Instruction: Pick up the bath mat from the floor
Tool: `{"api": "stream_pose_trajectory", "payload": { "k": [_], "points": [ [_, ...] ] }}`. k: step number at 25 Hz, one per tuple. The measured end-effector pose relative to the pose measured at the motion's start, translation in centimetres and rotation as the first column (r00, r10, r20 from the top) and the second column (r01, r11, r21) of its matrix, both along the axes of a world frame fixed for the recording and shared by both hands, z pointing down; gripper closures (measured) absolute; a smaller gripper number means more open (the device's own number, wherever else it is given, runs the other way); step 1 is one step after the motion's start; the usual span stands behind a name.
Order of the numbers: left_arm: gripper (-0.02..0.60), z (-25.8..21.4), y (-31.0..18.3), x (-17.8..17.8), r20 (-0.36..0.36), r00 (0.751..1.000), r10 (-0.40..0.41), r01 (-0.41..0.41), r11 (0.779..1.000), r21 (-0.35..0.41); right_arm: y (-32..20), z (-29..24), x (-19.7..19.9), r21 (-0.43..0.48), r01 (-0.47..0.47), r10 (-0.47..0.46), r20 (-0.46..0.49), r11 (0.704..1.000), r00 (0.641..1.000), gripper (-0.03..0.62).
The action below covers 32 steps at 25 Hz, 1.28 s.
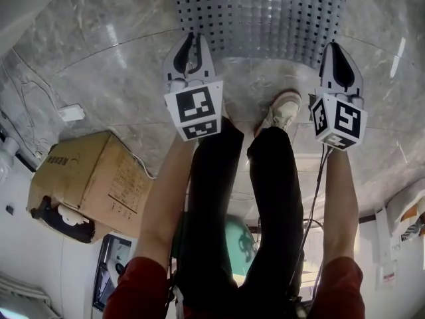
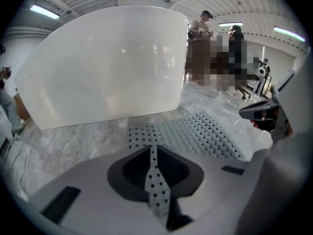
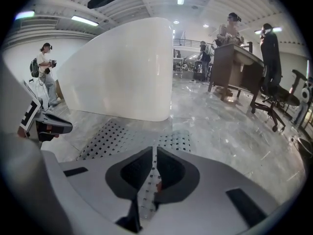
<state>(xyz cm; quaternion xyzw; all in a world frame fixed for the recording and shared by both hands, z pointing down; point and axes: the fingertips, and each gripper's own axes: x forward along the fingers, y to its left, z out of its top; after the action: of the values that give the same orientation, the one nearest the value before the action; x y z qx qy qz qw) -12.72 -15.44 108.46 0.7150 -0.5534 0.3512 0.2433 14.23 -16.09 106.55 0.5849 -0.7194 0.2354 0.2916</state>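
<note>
in the head view the bath mat (image 1: 265, 12), grey and full of small square holes, lies on the marble floor (image 1: 99, 78) at 12 o'clock, its near edge towards the person. both claws sit at that near edge. the left gripper (image 1: 192, 42) is at about 11 o'clock and the right gripper (image 1: 335, 48) at about 1 o'clock, each pointing away and down at the mat.

in the left gripper view the jaws are closed all the way, with a narrow strip of the perforated mat pinched upright between them. the rest of the mat spreads flat on the floor towards 1 o'clock. in the right gripper view the jaws are likewise pressed together on a thin fold of the mat's edge, and the mat runs out towards 10 o'clock.

a white bathtub (image 2: 107, 67) stands just beyond the far side of the mat and fills the upper part of both gripper views.

the person's black-trousered legs (image 1: 272, 198) hang down the middle of the head view, and a pale shoe (image 1: 284, 110) rests on the floor between the two grippers. a cardboard box (image 1: 93, 178) sits at 8 o'clock. in the right gripper view a wooden desk (image 3: 234, 62) and an office chair (image 3: 274, 94) stand at 2 o'clock.
</note>
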Motion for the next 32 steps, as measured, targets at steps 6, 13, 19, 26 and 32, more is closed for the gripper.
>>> {"api": "stream_pose_trajectory", "payload": {
  "k": [6,13,19,26,32],
  "points": [
    [0.46,4.3,0.6,-1.8,-0.042,0.99,-0.136,0.13,0.985,-0.117,0.5,3.5,1.0,-0.066,-0.011,0.01,-0.017,0.998,1.0,0.458],
    [0.379,8.1,0.2,-2.9,-0.002,0.989,-0.146,0.143,0.974,-0.176,0.6,8.1,3.6,-0.183,-0.051,0.048,-0.02,0.982,0.999,0.391],
    [0.307,10.5,0.2,-3.3,0.014,0.992,-0.128,0.128,0.967,-0.222,0.3,10.7,5.5,-0.245,-0.104,0.106,-0.005,0.964,0.994,0.33],
    [0.262,12.4,-0.4,-3.6,0.026,0.991,-0.133,0.135,0.956,-0.259,-0.8,13.2,6.6,-0.298,-0.108,0.113,-0.002,0.948,0.994,0.293],
    [0.235,14.9,-0.6,-4.5,0.054,0.989,-0.141,0.151,0.94,-0.306,-0.3,15.7,7.6,-0.364,-0.121,0.133,0.008,0.924,0.991,0.26]
  ]
}}
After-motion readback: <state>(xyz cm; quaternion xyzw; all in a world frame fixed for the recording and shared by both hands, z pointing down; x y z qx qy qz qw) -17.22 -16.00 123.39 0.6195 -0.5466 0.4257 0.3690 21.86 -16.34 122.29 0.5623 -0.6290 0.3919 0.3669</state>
